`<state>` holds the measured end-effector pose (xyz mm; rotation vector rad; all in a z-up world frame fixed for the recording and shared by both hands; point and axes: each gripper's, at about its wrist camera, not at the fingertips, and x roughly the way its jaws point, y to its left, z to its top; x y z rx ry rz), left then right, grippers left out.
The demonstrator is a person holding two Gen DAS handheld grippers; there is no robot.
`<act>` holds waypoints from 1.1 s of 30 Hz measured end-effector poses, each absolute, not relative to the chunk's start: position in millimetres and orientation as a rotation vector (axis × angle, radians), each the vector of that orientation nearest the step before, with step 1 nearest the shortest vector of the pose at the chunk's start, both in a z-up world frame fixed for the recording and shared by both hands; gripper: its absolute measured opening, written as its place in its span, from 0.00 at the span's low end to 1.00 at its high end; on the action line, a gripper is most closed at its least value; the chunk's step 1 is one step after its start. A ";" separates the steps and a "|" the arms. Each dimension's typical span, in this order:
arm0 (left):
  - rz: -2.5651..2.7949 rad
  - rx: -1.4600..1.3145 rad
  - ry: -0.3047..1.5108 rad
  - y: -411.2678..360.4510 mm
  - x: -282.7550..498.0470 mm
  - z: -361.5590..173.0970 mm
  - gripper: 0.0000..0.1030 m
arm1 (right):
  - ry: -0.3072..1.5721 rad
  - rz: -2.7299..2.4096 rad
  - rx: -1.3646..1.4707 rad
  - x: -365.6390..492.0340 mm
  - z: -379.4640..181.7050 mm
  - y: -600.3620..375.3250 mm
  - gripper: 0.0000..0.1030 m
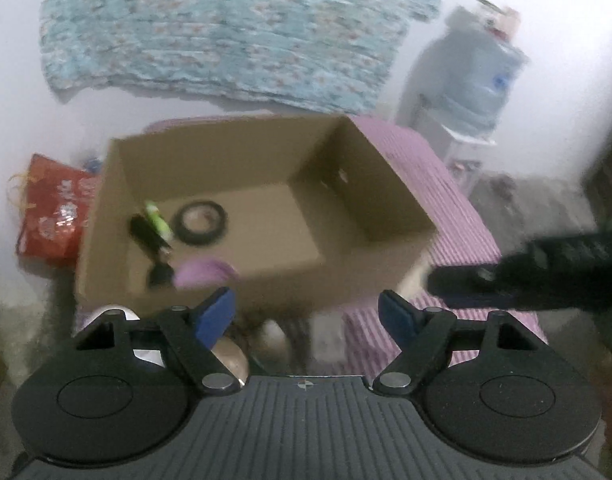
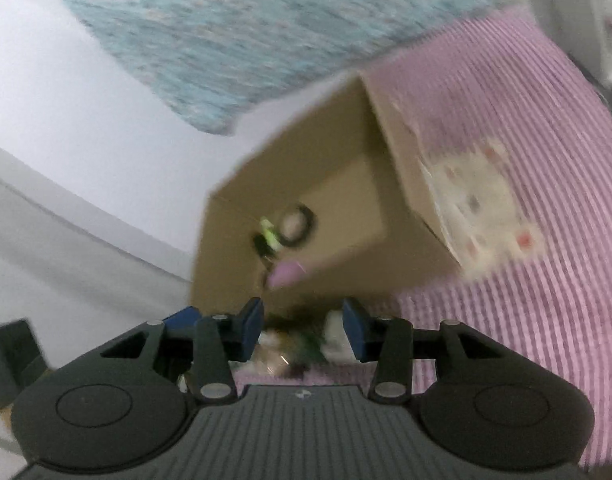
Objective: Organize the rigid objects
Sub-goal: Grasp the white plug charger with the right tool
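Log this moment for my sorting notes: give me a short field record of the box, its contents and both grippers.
container: open cardboard box on a purple striped cloth
contents: black tape roll, green and black tool, purple item, all in the left part of the box
left hand-held gripper: open, holding nothing
right hand-held gripper: open, holding nothing
image quality: blurred, small items unclear
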<state>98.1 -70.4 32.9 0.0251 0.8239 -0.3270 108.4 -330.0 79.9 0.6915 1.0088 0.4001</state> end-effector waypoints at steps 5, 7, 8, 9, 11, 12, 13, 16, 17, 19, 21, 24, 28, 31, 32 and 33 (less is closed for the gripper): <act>-0.372 0.092 0.852 -89.3 81.5 -4.6 0.66 | 1.086 0.348 0.775 110.2 45.5 -325.8 0.45; -0.357 0.121 0.855 -94.0 83.5 -20.0 0.60 | 1.108 0.338 0.772 114.2 39.9 -320.5 0.45; -0.351 0.133 0.851 -95.7 84.8 -26.9 0.59 | 1.118 0.334 0.769 118.5 36.4 -316.7 0.45; -0.341 0.152 0.845 -97.4 86.5 -33.7 0.57 | 1.126 0.330 0.767 120.9 33.4 -312.5 0.45; -0.324 0.182 0.850 -99.9 91.1 -45.7 0.54 | 1.145 0.323 0.766 128.4 28.1 -306.3 0.45; -0.324 0.180 0.858 -99.9 92.5 -50.5 0.53 | 1.155 0.322 0.764 128.9 25.5 -303.8 0.45; -0.327 0.171 0.864 -99.3 94.8 -54.3 0.53 | 1.164 0.317 0.759 130.4 22.1 -300.7 0.45; -0.328 0.169 0.868 -98.5 98.8 -59.1 0.51 | 1.185 0.308 0.744 138.0 17.1 -293.3 0.45; -0.331 0.173 0.863 -99.1 99.7 -60.0 0.51 | 1.192 0.307 0.740 141.6 14.2 -290.8 0.45; -0.335 0.182 0.849 -102.1 94.9 -62.6 0.51 | 1.204 0.299 0.731 147.5 10.0 -287.2 0.45; -0.338 0.198 0.841 -104.9 98.1 -65.5 0.50 | 1.211 0.317 0.719 153.0 5.8 -283.3 0.45; -0.331 0.209 0.843 -106.6 105.6 -70.0 0.41 | 1.225 0.318 0.698 159.0 1.2 -278.6 0.45; -0.333 0.207 0.847 -108.8 113.5 -74.3 0.37 | 1.250 0.321 0.673 164.5 -3.7 -272.7 0.45; -0.330 0.220 0.847 -110.8 119.0 -76.6 0.34 | 1.260 0.327 0.653 166.9 -5.7 -269.6 0.45; -0.329 0.219 0.848 -111.1 121.1 -77.1 0.33 | 1.263 0.330 0.647 168.2 -6.7 -268.6 0.45; -0.328 0.216 0.849 -111.0 123.3 -77.3 0.30 | 1.266 0.330 0.643 169.4 -7.9 -267.7 0.45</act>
